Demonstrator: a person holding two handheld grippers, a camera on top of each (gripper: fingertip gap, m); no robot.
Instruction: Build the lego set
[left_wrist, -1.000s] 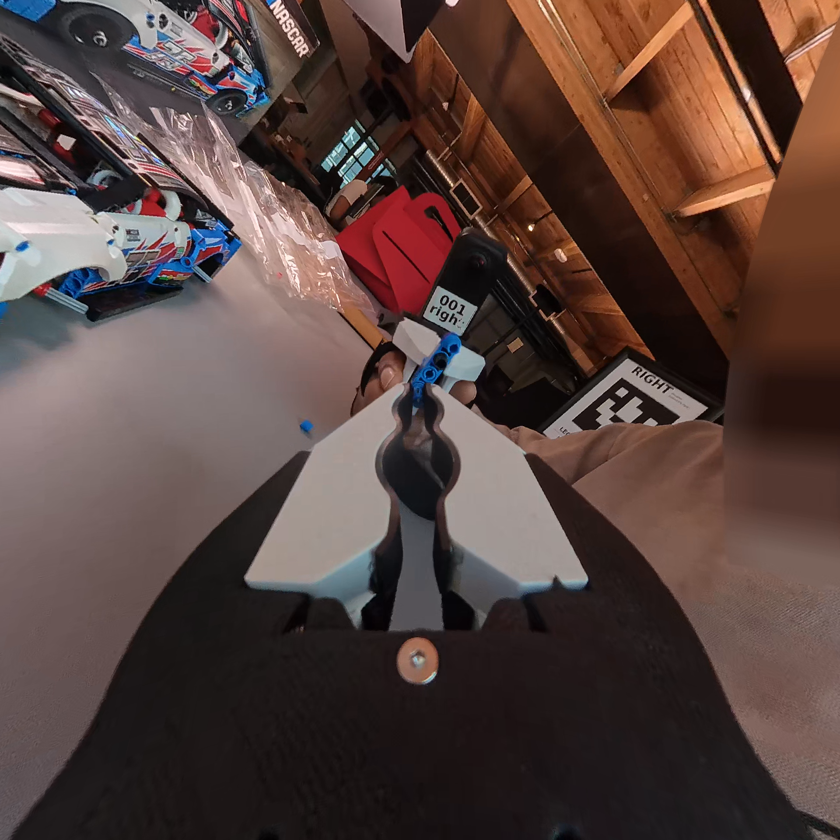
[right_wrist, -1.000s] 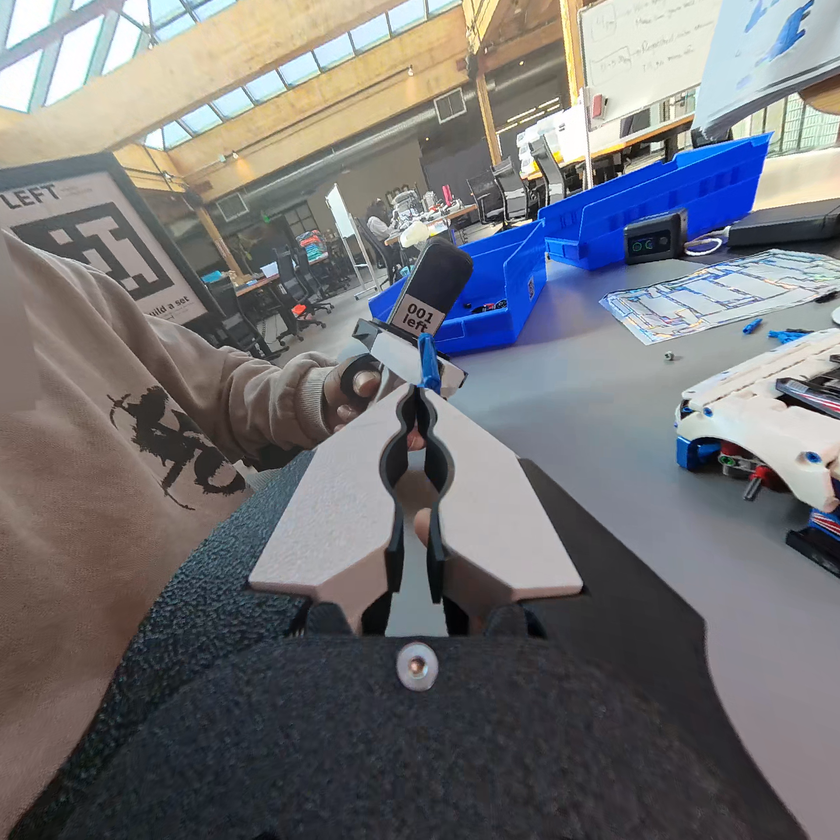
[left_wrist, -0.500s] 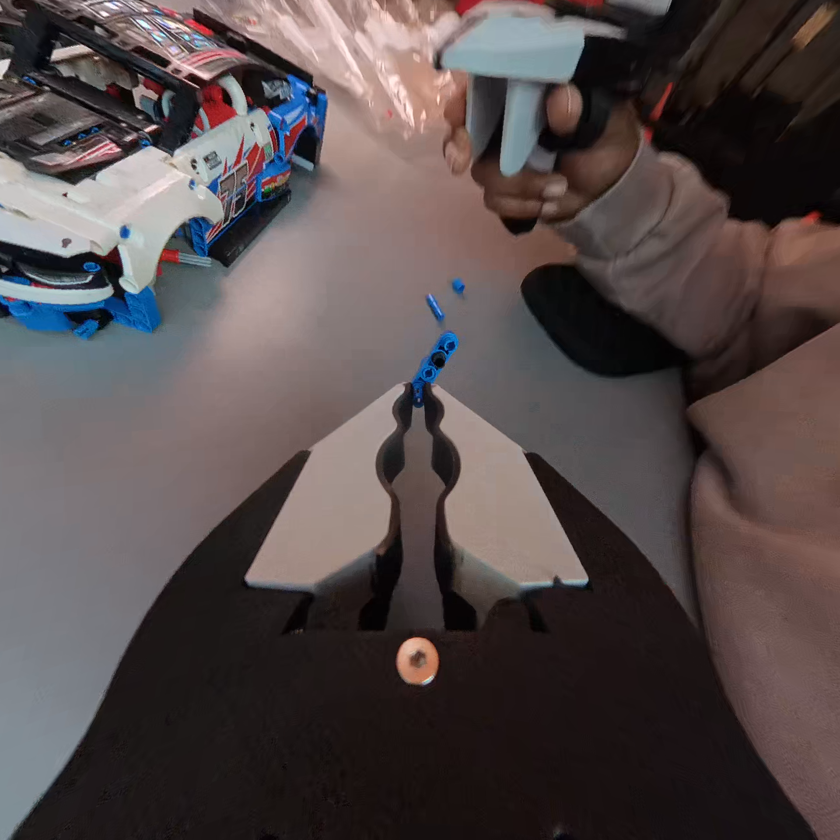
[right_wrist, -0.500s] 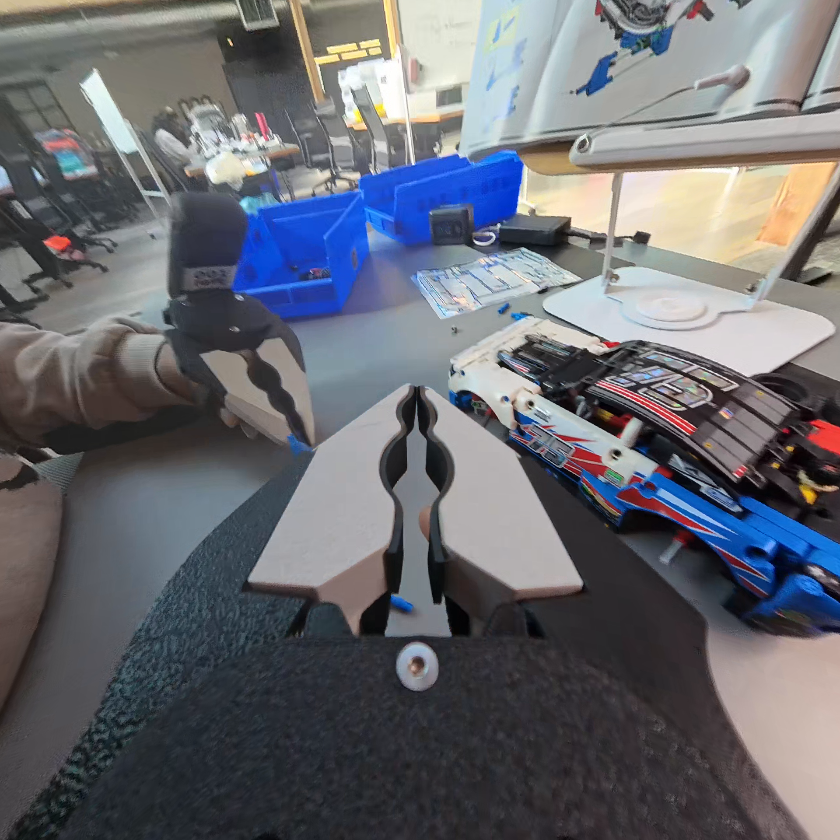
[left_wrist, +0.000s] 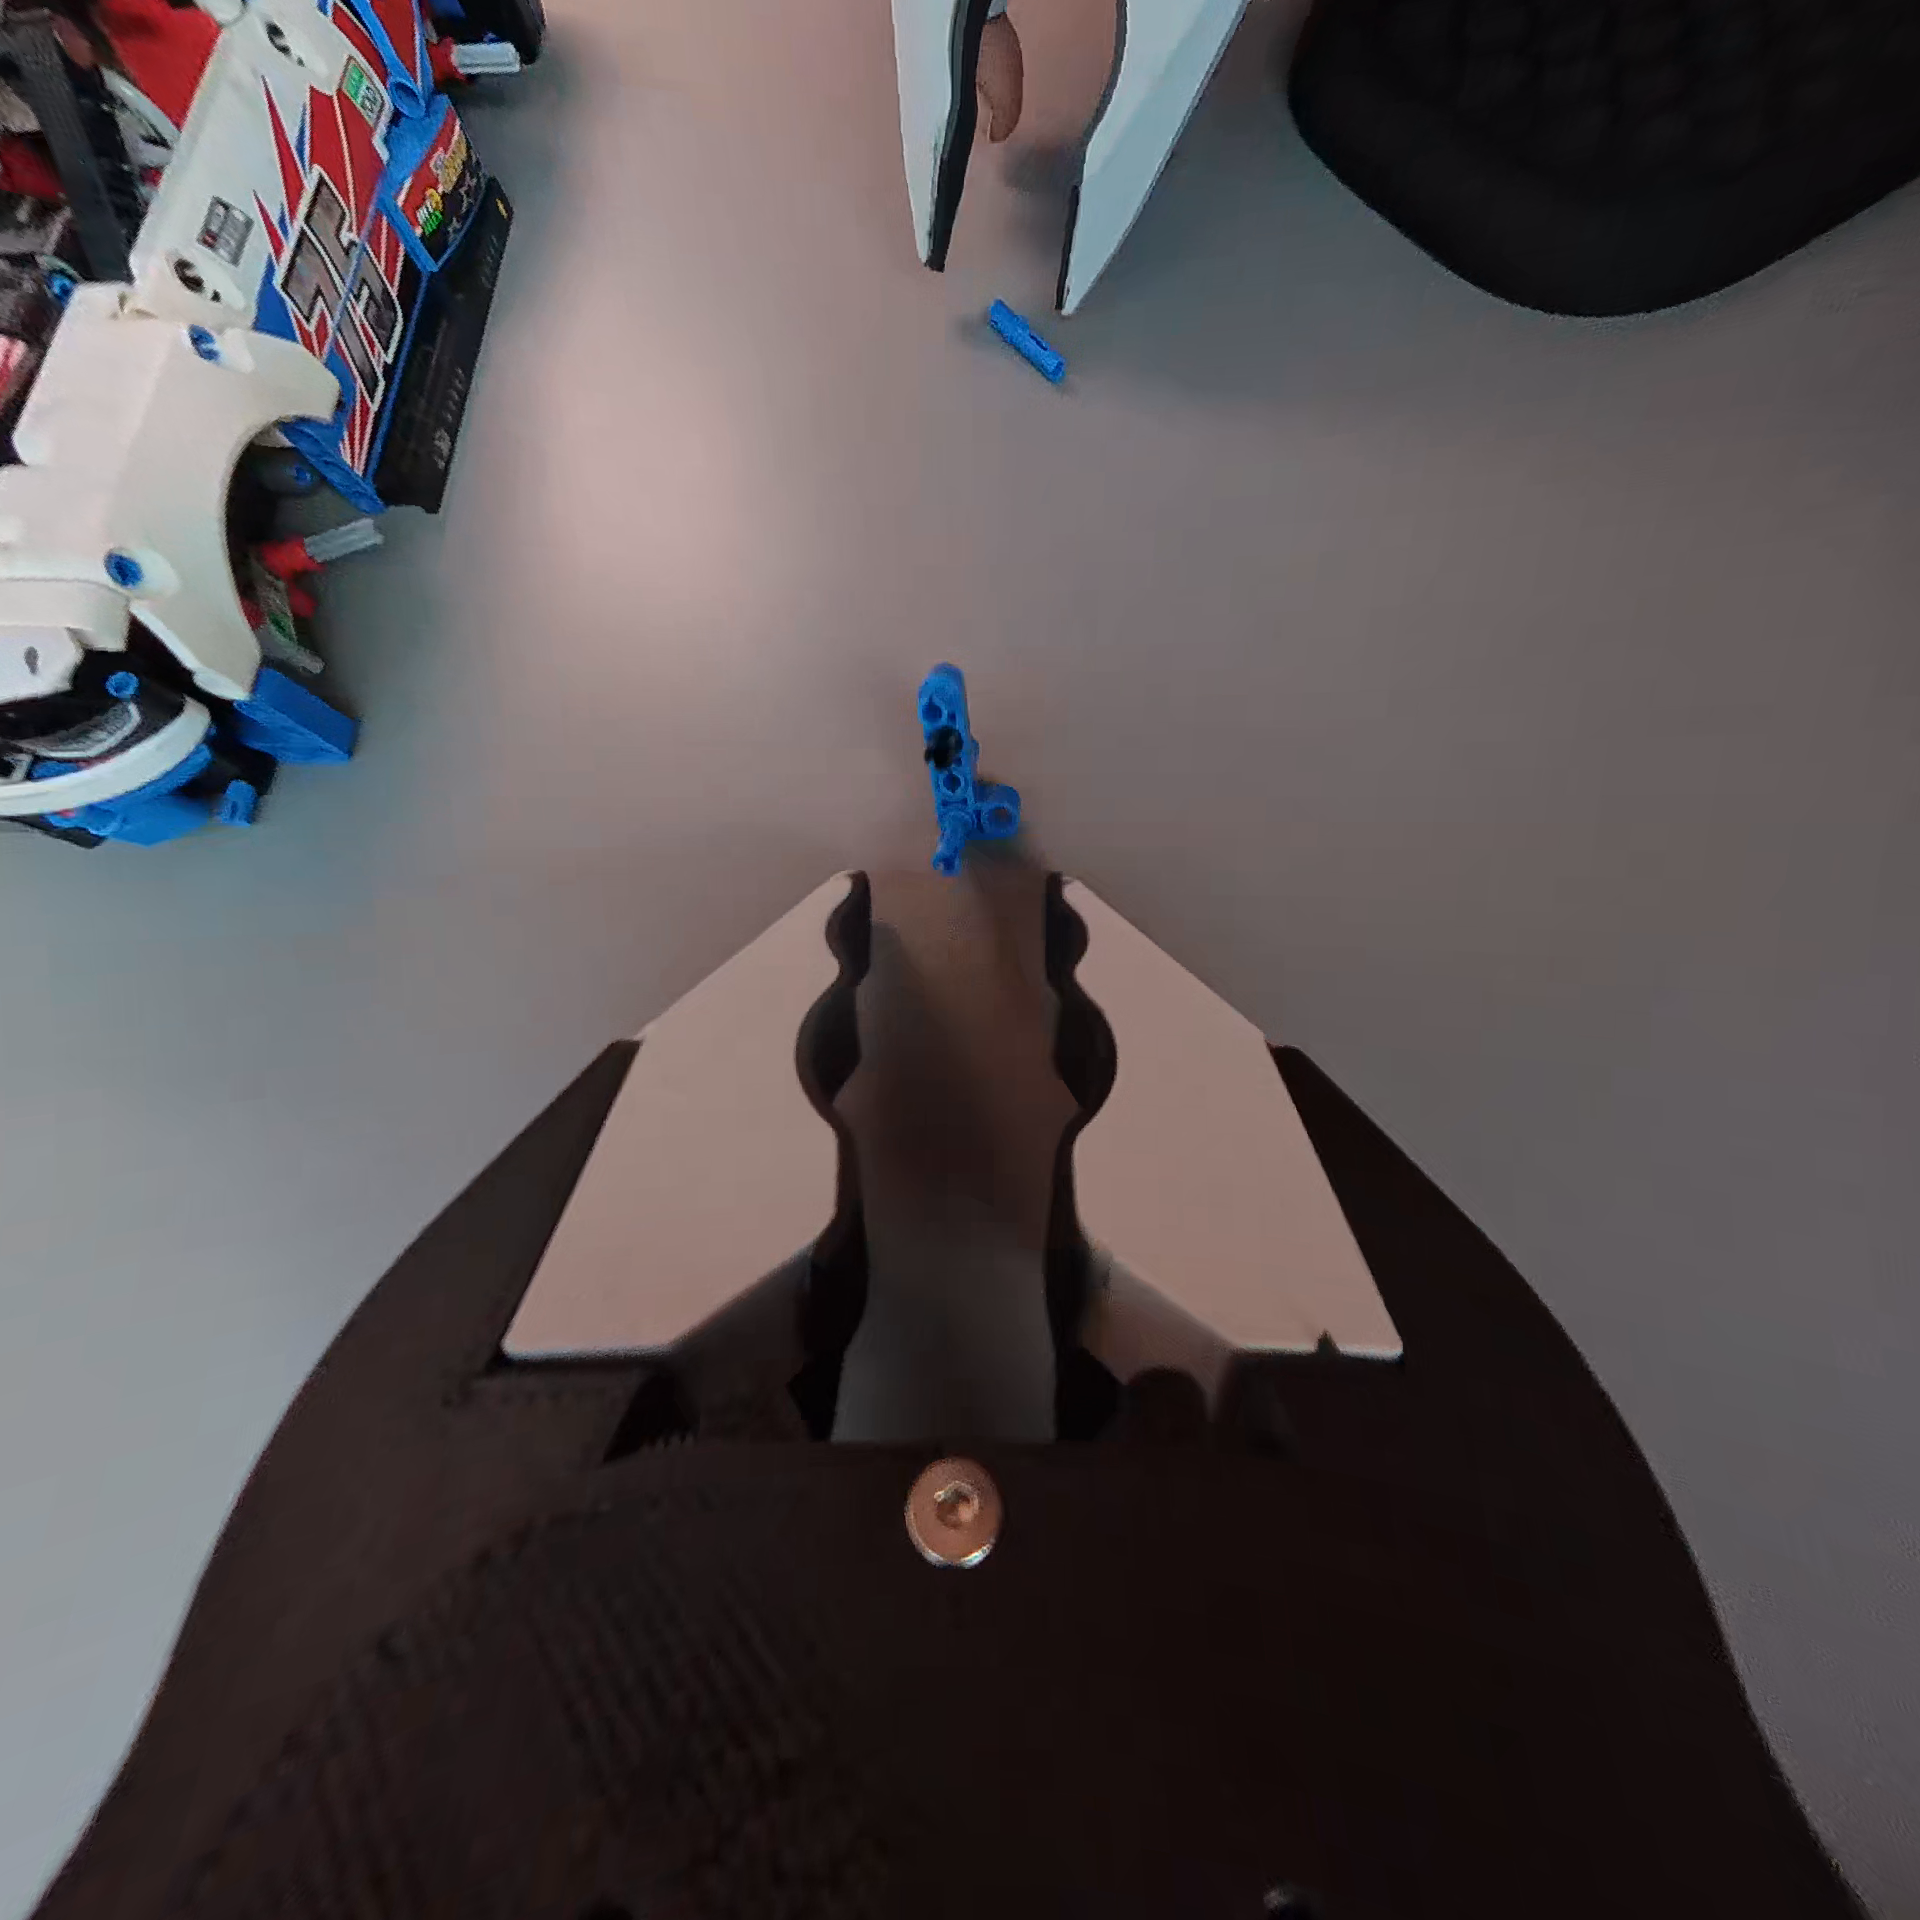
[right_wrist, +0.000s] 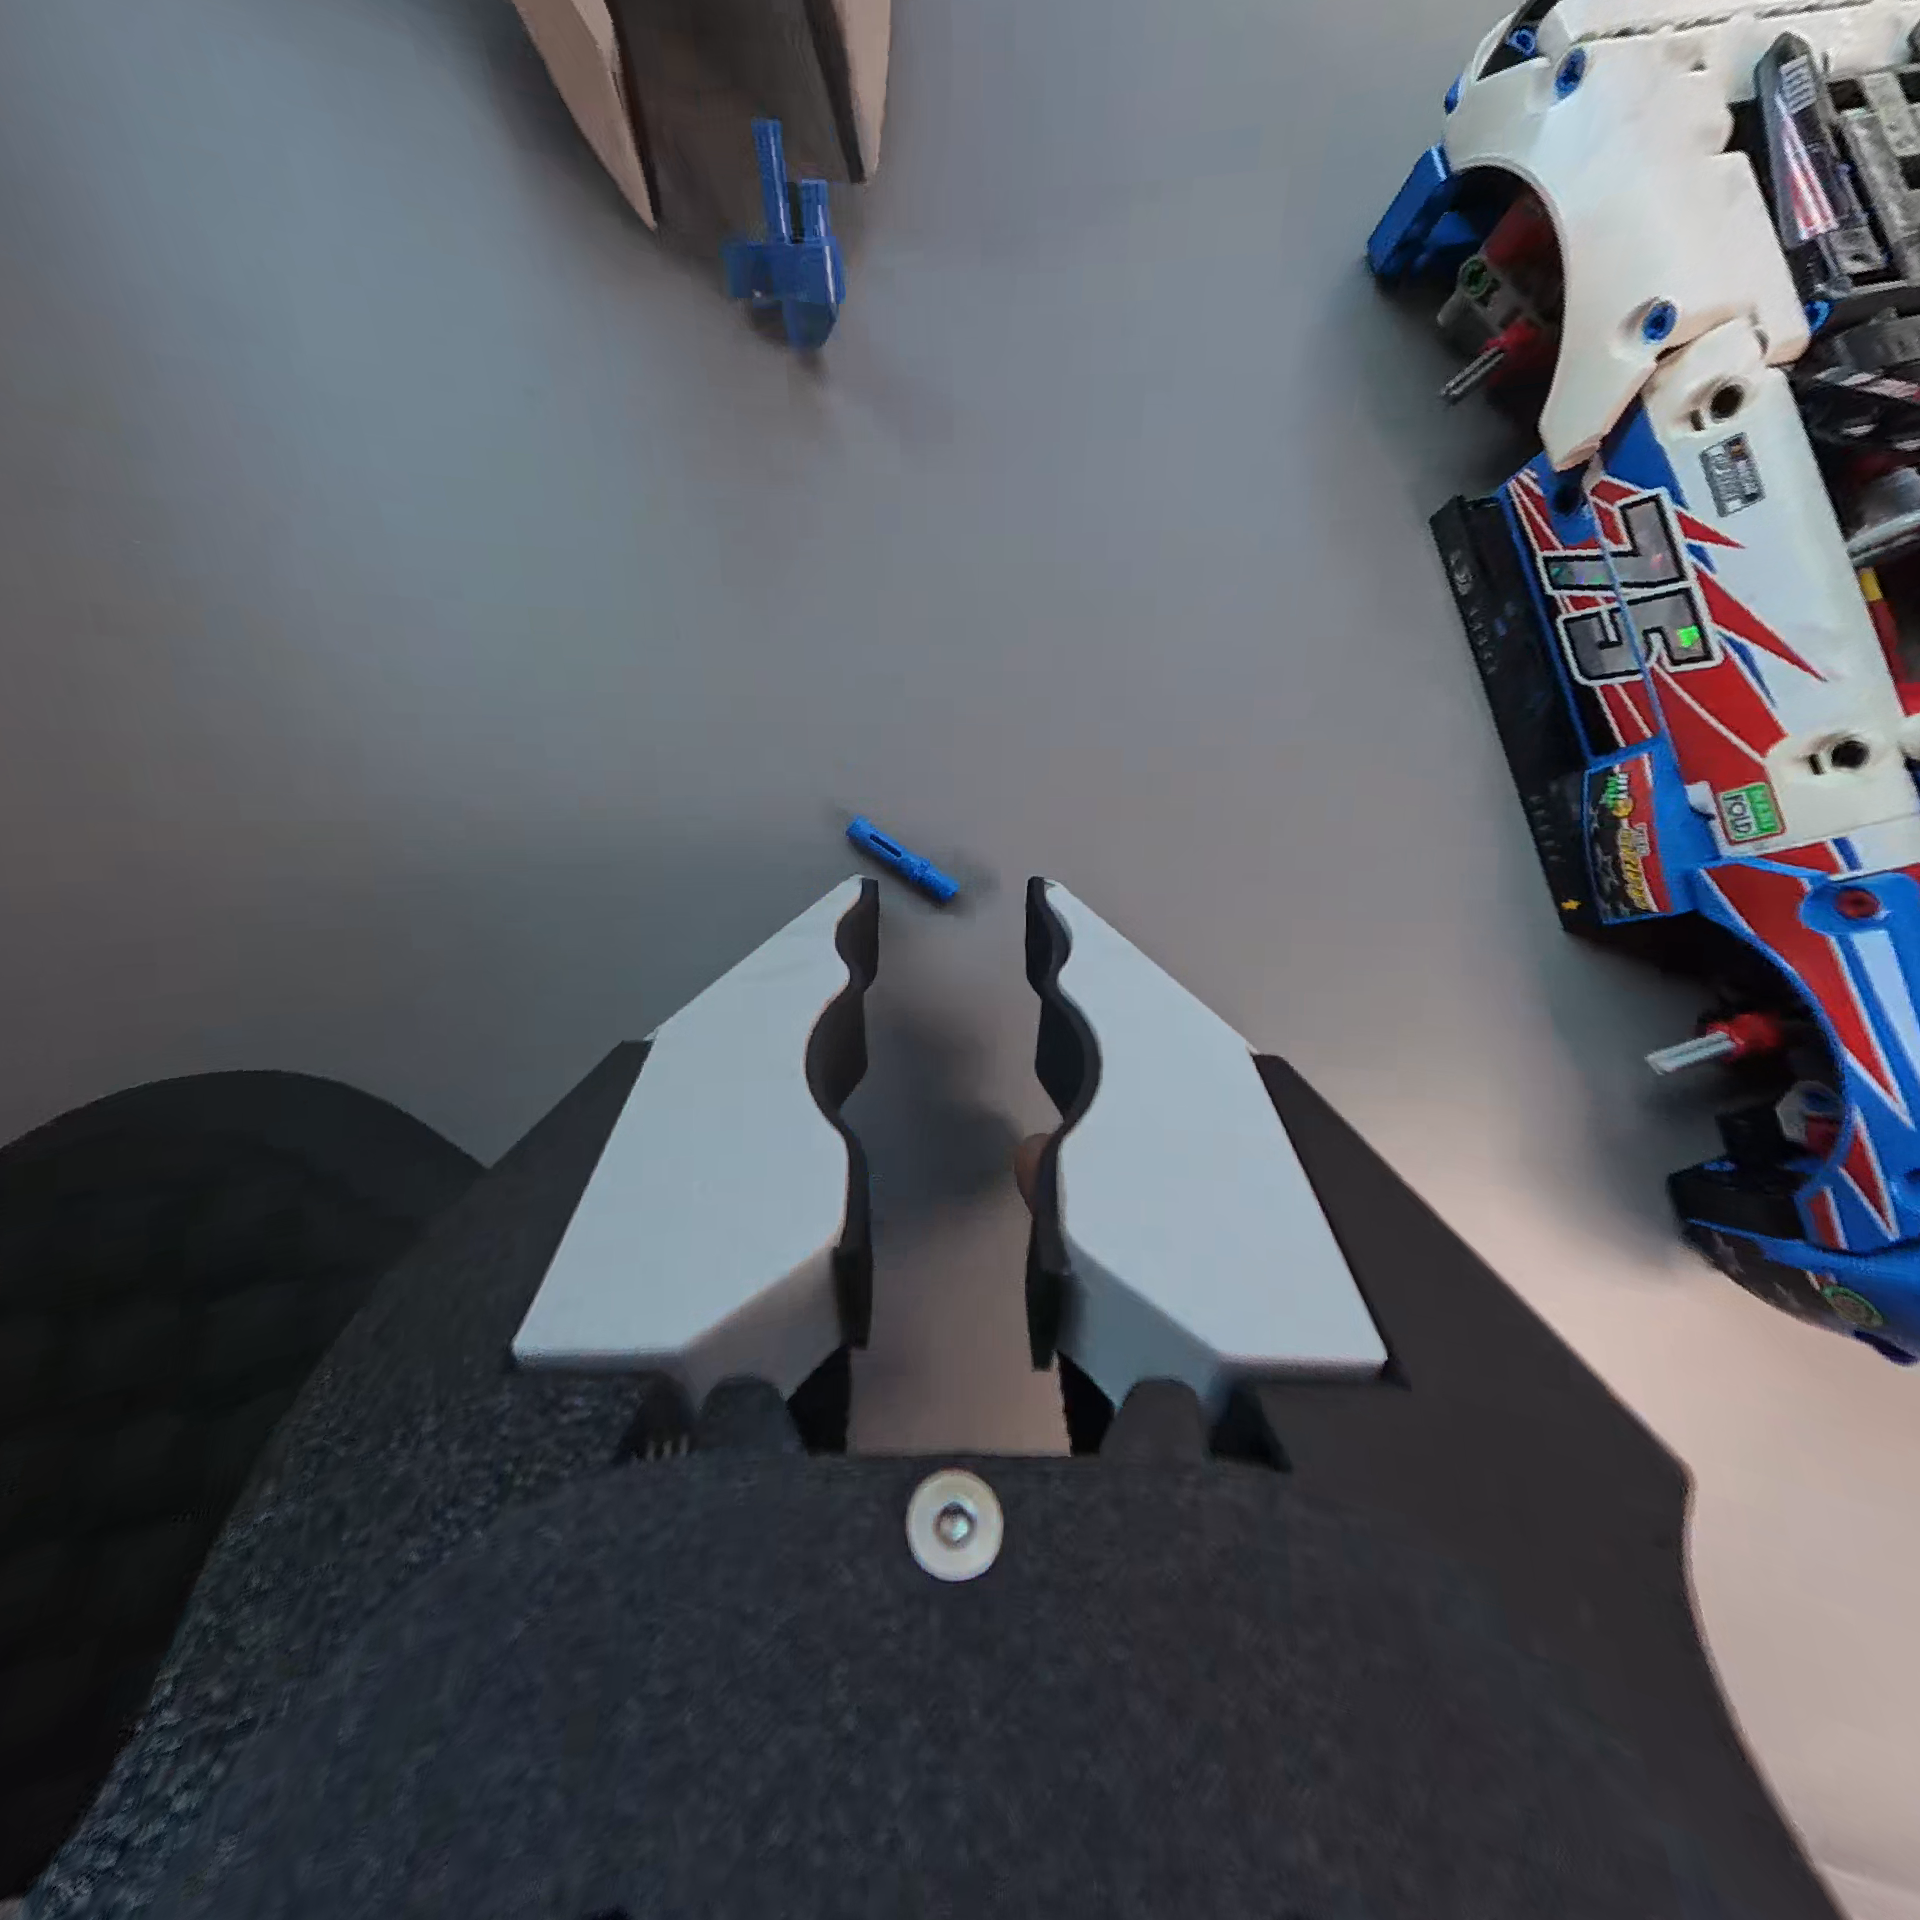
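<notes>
A small blue beam piece (left_wrist: 956, 764) with pins lies on the grey table just beyond my left gripper (left_wrist: 954, 883), which is open and empty above it. The piece also shows in the right wrist view (right_wrist: 787, 249), below the left gripper's fingers (right_wrist: 613, 135). A blue pin (right_wrist: 902, 859) lies on the table just ahead of my right gripper (right_wrist: 951, 885), which is open and empty. In the left wrist view the pin (left_wrist: 1027, 341) lies at the tips of the right gripper's fingers (left_wrist: 1101, 187).
The white, blue and red race car model (left_wrist: 208, 416) stands at the left in the left wrist view and at the right in the right wrist view (right_wrist: 1704, 644). A dark rounded object (left_wrist: 1600, 135) sits at the upper right. The grippers' ends are close to 15 cm from one another.
Both grippers have tilted down toward the table and opened. The left gripper has let go of the blue beam piece, which now lies on the table. The right gripper has come down over the blue pin.
</notes>
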